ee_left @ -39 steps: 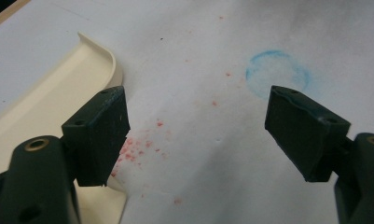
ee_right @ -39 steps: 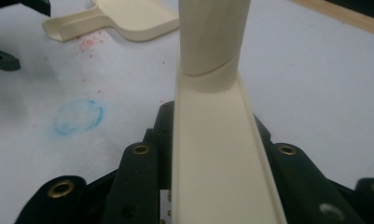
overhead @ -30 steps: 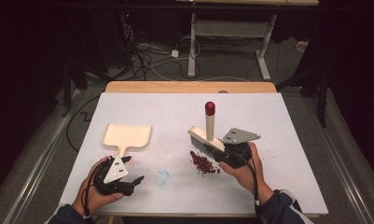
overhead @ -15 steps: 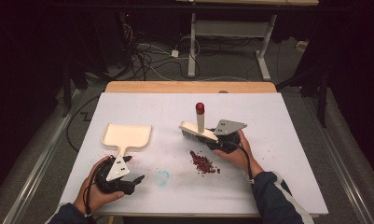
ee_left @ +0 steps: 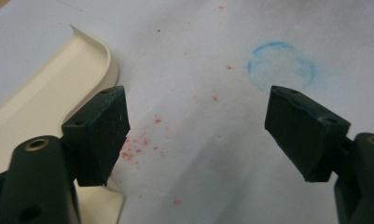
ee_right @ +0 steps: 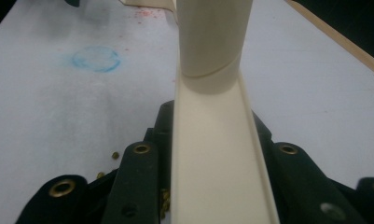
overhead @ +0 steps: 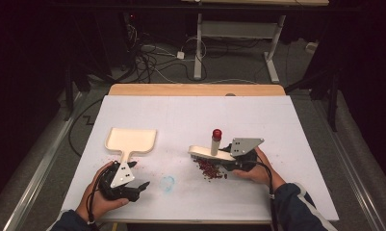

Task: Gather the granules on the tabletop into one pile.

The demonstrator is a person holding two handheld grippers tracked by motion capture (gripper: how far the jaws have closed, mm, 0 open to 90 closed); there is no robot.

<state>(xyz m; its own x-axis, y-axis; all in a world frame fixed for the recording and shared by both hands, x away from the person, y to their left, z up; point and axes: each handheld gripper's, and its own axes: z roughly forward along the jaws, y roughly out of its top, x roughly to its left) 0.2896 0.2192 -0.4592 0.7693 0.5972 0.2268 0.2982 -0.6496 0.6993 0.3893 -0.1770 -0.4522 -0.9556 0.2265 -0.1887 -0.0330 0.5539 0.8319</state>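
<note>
A cream dustpan (overhead: 131,139) lies flat at the left of the white table (overhead: 190,115), handle toward me. My left gripper (overhead: 132,174) rests just below that handle, open and empty. In the left gripper view my left gripper (ee_left: 196,126) has its left jaw over the dustpan's edge (ee_left: 49,88). A cream brush (overhead: 207,152) with an upright red-tipped handle (overhead: 216,134) sits low over a pile of dark red bits (overhead: 209,169). My right gripper (overhead: 226,161) is shut on the brush's back end. The right gripper view shows my right gripper (ee_right: 211,122) clamped on the brush body (ee_right: 212,163).
A blue drawn circle (overhead: 167,183) marks the table between the two grippers, also the blue circle (ee_left: 280,70) ahead of the left jaws. Faint red specks (ee_left: 138,144) lie by the dustpan. A wooden strip (overhead: 195,89) edges the far side; cables and desk legs lie beyond.
The right hand has brought the brush down and toward me, from above the table to just behind the red pile. The left hand and dustpan have stayed put.
</note>
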